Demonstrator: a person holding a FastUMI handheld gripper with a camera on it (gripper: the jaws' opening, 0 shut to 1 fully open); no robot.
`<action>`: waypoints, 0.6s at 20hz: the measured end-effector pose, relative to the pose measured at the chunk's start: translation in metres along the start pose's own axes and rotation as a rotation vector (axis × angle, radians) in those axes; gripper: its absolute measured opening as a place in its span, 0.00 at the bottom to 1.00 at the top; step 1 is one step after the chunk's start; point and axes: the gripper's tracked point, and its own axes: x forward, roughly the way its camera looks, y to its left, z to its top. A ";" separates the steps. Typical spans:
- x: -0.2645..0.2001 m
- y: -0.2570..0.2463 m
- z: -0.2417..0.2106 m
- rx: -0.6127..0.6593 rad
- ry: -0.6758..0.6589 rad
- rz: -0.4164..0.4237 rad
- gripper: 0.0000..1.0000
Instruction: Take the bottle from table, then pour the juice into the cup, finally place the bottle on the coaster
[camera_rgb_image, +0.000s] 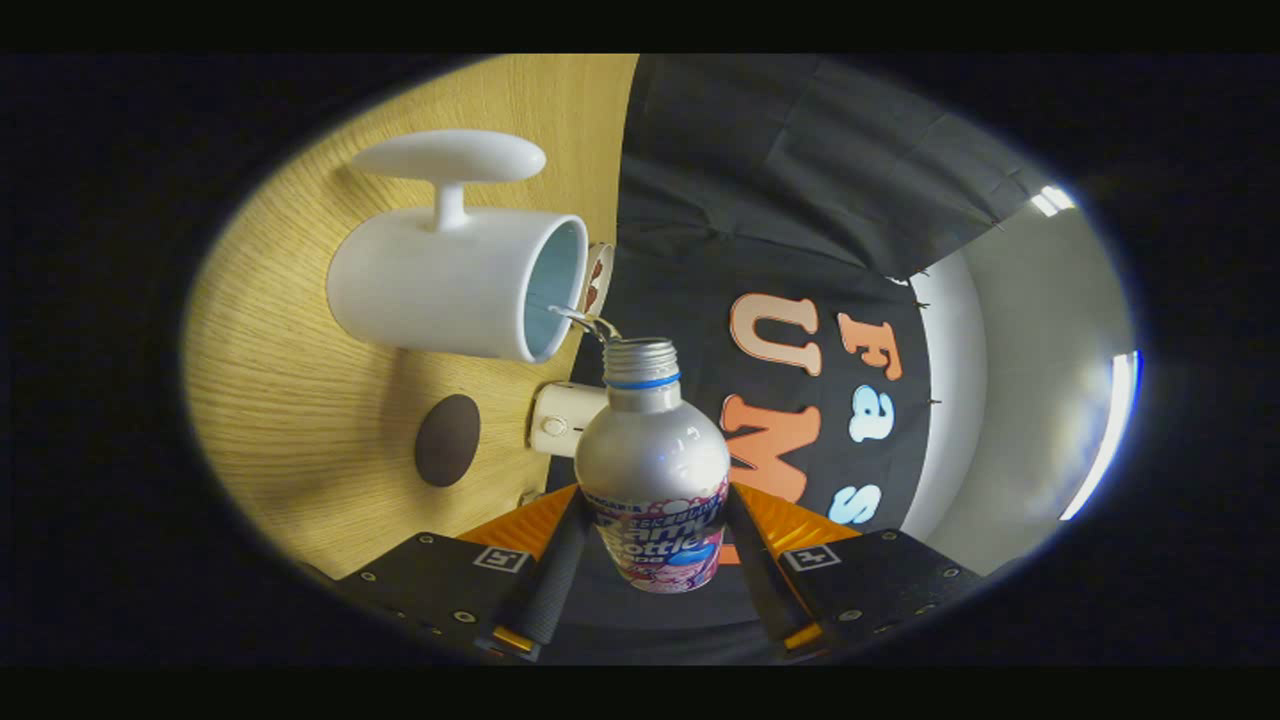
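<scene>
- I've got the gripper (655, 545) pinching the bottle (655, 470): both fingers (550, 580) press on its labelled lower body, one each side.
- Bottle sits btwn the fingers, lower centre of the frame, silver w/ a printed label, cap off, threaded neck w/ a blue ring pointing away from me.
- View is rolled over: the wood table (300, 400) fills the left of the frame, black cloth wall on the right.
- Bottle mouth is just beside the open rim of the cup (440, 290), which is upper left of centre; white, pale blue inside, handle twd the top of the frame.
- A thin clear stream (585, 322) shows btwn bottle mouth and cup rim.
- Coaster (447, 440), dark round disc, lies flat on the table left of the bottle and below the cup in frame, apart from both.
- Small white box (562, 418) w/ a button is just left of the bottle's shoulder, behind it.
- Something w/ red marks peeks out behind the cup rim; can't tell what.
</scene>
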 end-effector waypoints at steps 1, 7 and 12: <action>0.001 0.000 0.000 -0.004 -0.002 0.000 0.77; 0.002 -0.003 0.001 -0.031 -0.008 -0.004 0.77; 0.003 -0.005 0.001 -0.050 -0.012 -0.007 0.77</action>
